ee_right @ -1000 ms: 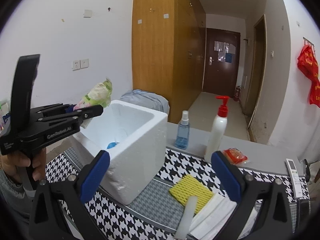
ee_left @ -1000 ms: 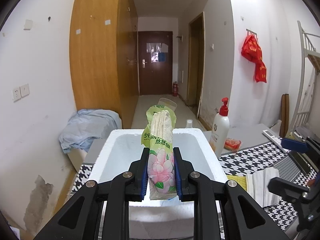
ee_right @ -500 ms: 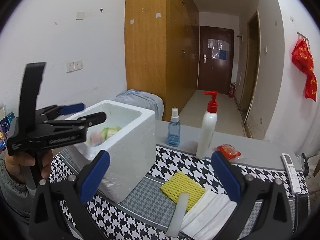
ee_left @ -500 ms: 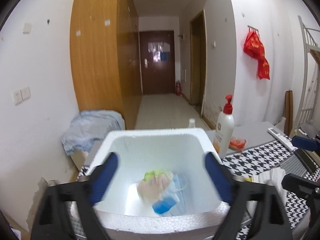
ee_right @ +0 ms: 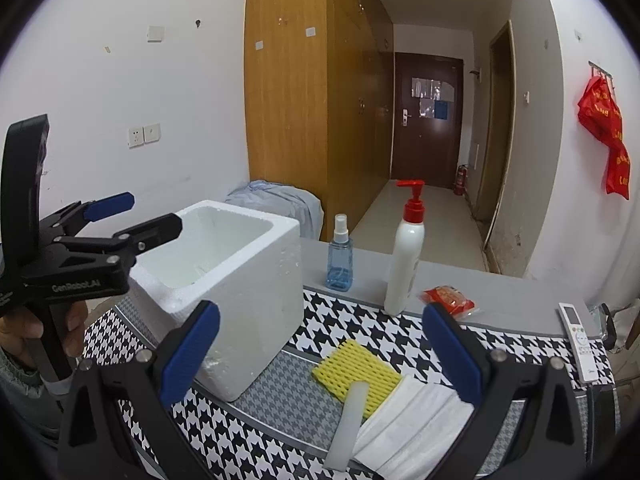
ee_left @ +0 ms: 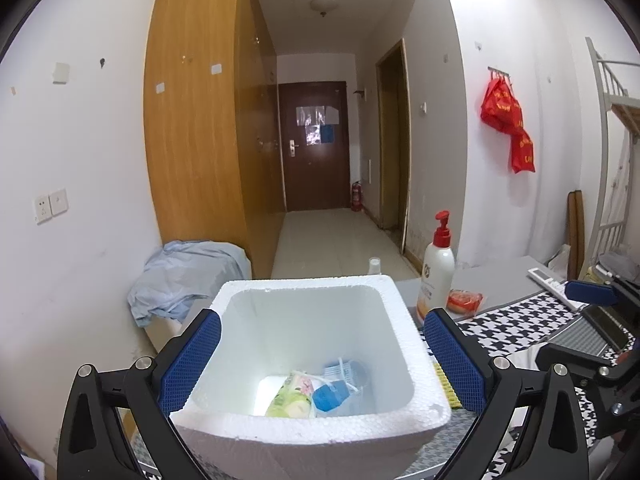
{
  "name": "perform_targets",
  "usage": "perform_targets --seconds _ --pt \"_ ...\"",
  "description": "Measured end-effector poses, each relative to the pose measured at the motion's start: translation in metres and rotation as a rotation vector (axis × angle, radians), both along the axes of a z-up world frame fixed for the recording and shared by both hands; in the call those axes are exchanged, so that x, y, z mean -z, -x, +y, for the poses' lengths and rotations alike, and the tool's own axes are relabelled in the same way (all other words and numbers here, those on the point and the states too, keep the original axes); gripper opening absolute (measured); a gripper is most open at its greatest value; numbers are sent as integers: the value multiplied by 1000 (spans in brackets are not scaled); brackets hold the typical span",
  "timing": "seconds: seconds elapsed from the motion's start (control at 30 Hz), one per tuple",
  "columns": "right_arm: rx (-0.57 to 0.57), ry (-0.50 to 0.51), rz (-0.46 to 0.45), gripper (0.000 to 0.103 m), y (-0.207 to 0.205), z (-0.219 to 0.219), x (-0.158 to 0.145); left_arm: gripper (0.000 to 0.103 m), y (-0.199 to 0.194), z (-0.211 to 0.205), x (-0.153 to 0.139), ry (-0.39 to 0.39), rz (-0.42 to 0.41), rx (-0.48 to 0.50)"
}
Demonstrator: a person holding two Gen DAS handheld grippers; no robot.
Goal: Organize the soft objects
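Both claws gape empty: the left claw (ee_left: 320, 360), just spread, hangs above the foam box (ee_left: 416, 364) holding the tissue pack (ee_left: 290, 398); the right claw (ee_right: 320, 352) beside it.

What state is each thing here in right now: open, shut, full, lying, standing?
left gripper: open, jaws just opened, nothing between them
right gripper: open, holding nothing
foam box: lidless, holds items
tissue pack: lying inside box
pump bottle: standing upright
spray bottle: upright, capped
yellow sponge: flat on mat
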State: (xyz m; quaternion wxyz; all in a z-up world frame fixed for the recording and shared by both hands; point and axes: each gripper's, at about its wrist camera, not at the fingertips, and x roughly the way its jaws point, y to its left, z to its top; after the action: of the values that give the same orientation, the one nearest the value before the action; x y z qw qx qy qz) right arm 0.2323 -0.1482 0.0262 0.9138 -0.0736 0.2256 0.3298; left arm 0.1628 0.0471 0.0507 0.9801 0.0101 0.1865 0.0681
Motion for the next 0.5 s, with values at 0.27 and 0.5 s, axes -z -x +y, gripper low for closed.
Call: perform_targets --seconds 0.27,0.5 --pt "4 13 -12 102 6 -4 -1 102 11 -7 -3 8 -14 11" --pt "20 3 -21 102 12 -11 -3 102 25 -15 -7 4 -40 23"
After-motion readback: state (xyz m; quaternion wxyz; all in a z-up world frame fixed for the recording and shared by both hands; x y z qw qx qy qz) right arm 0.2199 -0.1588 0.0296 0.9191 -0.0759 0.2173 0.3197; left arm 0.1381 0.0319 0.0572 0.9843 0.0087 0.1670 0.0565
